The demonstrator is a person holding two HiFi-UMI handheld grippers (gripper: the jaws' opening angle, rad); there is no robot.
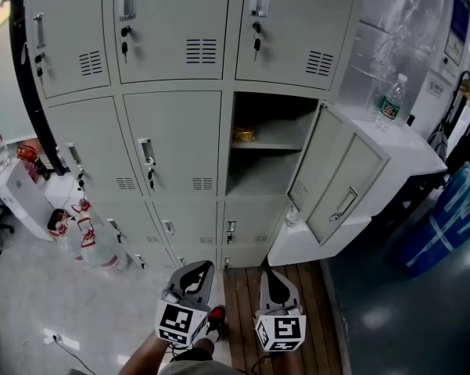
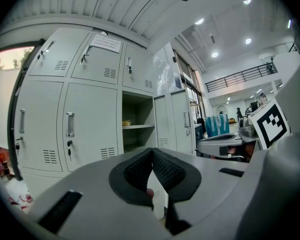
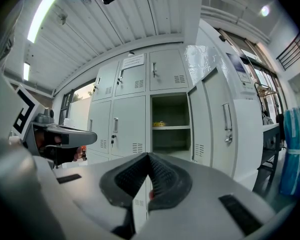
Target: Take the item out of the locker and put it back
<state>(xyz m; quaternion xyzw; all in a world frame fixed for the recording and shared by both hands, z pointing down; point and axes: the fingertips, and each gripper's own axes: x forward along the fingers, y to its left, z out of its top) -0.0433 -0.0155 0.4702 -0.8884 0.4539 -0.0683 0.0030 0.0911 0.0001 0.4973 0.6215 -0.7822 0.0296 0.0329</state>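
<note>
Now we hold our grey left gripper (image 1: pixel 197 266) and right gripper (image 1: pixel 270 273) pinched together, empty, before the pale metal locker (image 1: pixel 180 127); the small yellow item (image 1: pixel 245 134) sits on its open compartment's shelf (image 1: pixel 280 144).

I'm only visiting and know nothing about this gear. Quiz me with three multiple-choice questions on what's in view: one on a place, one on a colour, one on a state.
1. Where is the small yellow item?
A. On the shelf inside the open grey metal locker
B. On the floor
C. Hanging from a door handle

2. What colour is the label on the clear plastic bottle standing on the white cabinet?
A. Red
B. Green
C. Blue

3. How do the fingers of the left gripper and right gripper stand?
A. Both wide apart
B. Both shut, nothing between them
C. Both shut on the item

Answers: 1 A, it lies on the shelf in the open compartment. 2 B, a green band wraps the bottle. 3 B, each gripper view shows its fingers meeting, empty.
</note>
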